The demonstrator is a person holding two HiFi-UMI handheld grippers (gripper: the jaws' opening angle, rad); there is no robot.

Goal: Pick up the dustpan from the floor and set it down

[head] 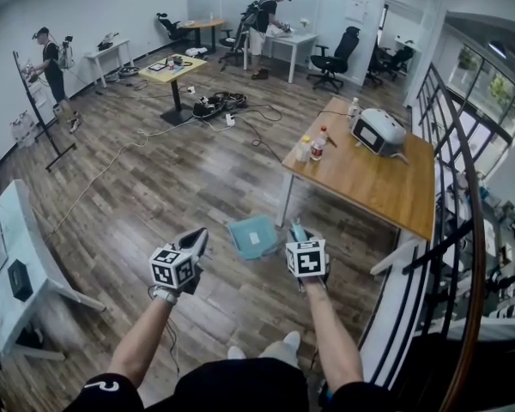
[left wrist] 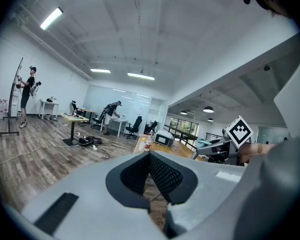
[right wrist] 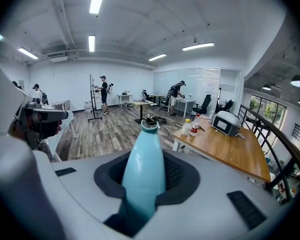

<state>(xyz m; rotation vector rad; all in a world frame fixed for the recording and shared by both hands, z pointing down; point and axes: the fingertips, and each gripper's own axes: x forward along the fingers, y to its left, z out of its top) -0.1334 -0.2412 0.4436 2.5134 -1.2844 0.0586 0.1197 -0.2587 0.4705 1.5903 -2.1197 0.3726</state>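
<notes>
Right gripper [head: 300,234] pinched the teal handle [right wrist: 144,174] of the dustpan [head: 252,235], whose pan hung over the floor [head: 172,187] beside the table's [head: 369,178] corner; left gripper [head: 199,239] was pressed together, empty.

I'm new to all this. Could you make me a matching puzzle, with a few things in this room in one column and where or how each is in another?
1. light-blue plastic dustpan
2. white rounded appliance
3. left gripper

A. jaws together, empty
B. handle clamped in the right gripper
C. on the wooden table

Pairs: 1-B, 2-C, 3-A
</notes>
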